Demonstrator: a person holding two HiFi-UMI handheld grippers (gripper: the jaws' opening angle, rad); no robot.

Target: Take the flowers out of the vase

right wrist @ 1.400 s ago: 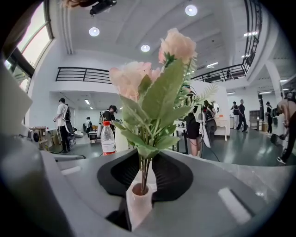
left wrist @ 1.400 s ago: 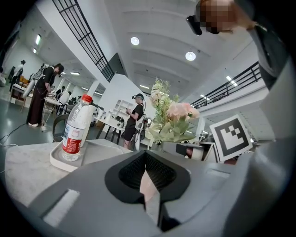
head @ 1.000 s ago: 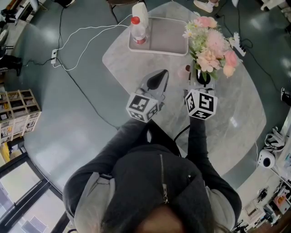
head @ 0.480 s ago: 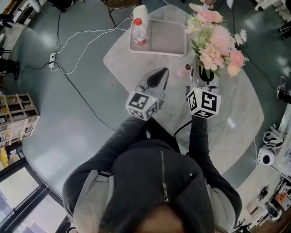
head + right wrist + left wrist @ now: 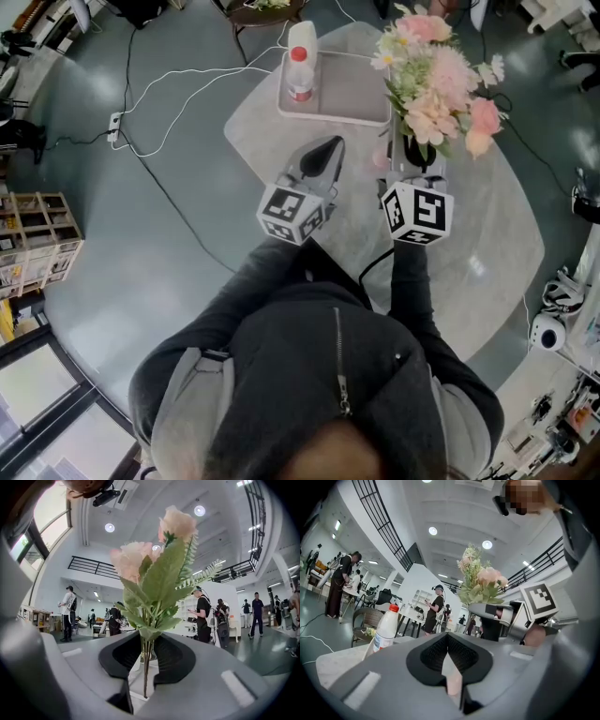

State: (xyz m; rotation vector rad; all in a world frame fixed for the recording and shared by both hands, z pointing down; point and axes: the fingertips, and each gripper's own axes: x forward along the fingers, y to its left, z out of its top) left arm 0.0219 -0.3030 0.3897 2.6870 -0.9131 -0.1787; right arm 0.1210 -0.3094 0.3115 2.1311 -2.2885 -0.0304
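Observation:
A bunch of pink and cream flowers with green leaves stands upright over the far right of the round marble table. My right gripper is shut on the thin stems, and the cut ends hang bare below the pads. The blooms rise straight above the jaws. A small pink thing, perhaps the vase, shows just left of that gripper, half hidden. My left gripper hovers beside it to the left, shut with nothing in it. From there the flowers show at the right.
A grey tray lies at the table's far edge with a red-capped plastic bottle standing on its left end. White cables run over the floor at the left. People and furniture fill the hall behind.
My right gripper has lifted the bunch of flowers, which now sits higher and nearer the head camera. The left gripper has risen slightly too.

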